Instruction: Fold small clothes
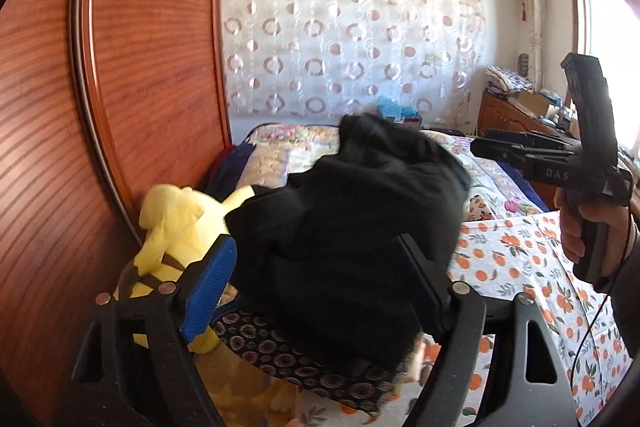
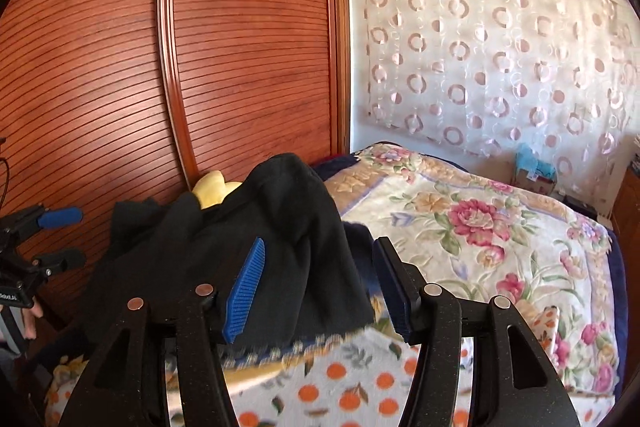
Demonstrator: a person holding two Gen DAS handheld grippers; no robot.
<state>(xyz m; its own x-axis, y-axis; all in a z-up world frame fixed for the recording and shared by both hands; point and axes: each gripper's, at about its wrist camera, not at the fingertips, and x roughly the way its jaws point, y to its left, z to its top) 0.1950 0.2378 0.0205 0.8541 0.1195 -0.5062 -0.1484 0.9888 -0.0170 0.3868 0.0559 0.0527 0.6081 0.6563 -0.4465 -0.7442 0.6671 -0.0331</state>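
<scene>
Both grippers are seen with jaws spread and nothing clamped: the left gripper (image 1: pixel 316 291) frames a black garment (image 1: pixel 352 227) without its pads pressing the cloth, and the right gripper (image 2: pixel 320 287) is likewise parted, the fabric only lying between and ahead of its fingers. The garment is heaped in a loose, rumpled mound at the near end of the bed (image 2: pixel 480 227), over the orange-print sheet (image 1: pixel 520 259) and against a yellow plush toy (image 1: pixel 176 223) beside the wooden wardrobe (image 1: pixel 140 47). No neat fold is shown; the work is judged to be at an early or between-steps stage. Trouble is most likely to be caused by the bunched layers: if a grip is taken blindly, several thicknesses or the sheet beneath could be pinched together, and the fold would be skewed. The toy could be dragged along by a trailing edge, and the mound could be tipped off the near edge.
</scene>
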